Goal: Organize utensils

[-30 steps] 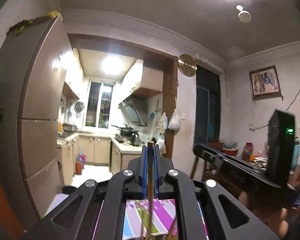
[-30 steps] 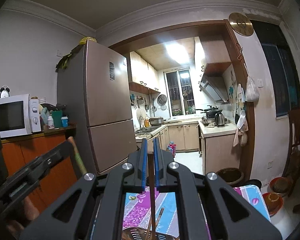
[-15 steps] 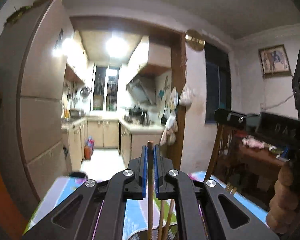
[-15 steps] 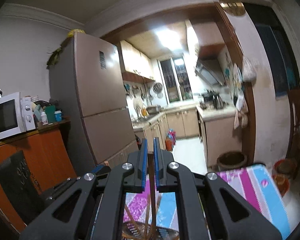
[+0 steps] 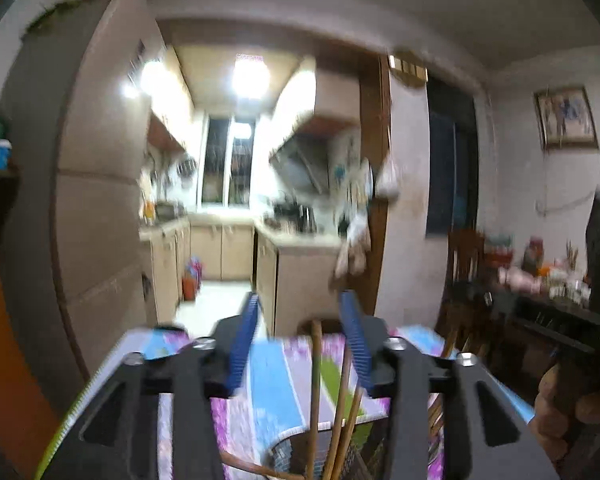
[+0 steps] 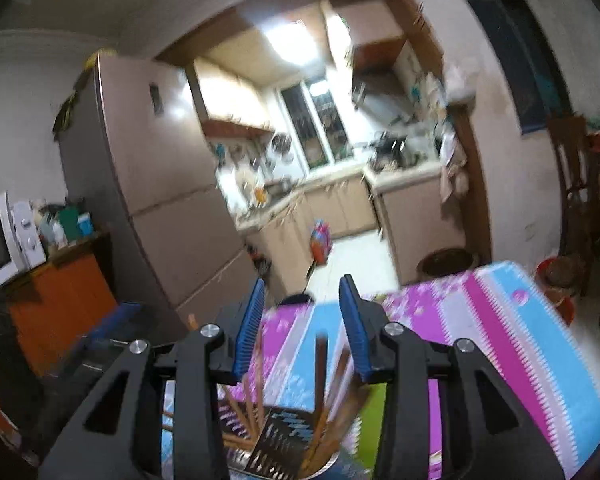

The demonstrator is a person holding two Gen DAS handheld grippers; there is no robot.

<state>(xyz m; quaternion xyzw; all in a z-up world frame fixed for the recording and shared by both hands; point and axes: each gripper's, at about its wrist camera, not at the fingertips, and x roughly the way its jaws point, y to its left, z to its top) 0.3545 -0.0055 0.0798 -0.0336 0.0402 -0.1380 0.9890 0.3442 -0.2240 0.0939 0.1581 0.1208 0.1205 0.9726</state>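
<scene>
My left gripper (image 5: 300, 308) is open, jaws wide apart. Below it several wooden chopsticks (image 5: 315, 384) stand upright in a perforated metal holder (image 5: 284, 452) on the striped tablecloth (image 5: 276, 376); none touches the blue pads. My right gripper (image 6: 302, 292) is open too. Beneath it the same metal holder (image 6: 284, 440) holds several chopsticks (image 6: 321, 372) that stand free between the jaws. Both views are blurred by motion.
A tall fridge (image 5: 96, 208) stands left, an orange cabinet (image 6: 60, 296) with a microwave (image 6: 0, 240) beside it. The kitchen doorway (image 5: 236, 240) lies beyond the table. A cluttered dark table and chair (image 5: 540, 304) are at right; my other hand (image 5: 572, 404) shows low right.
Both grippers have opened and let go of their chopsticks, which now stand in the holder. Both cameras have tilted down toward the table.
</scene>
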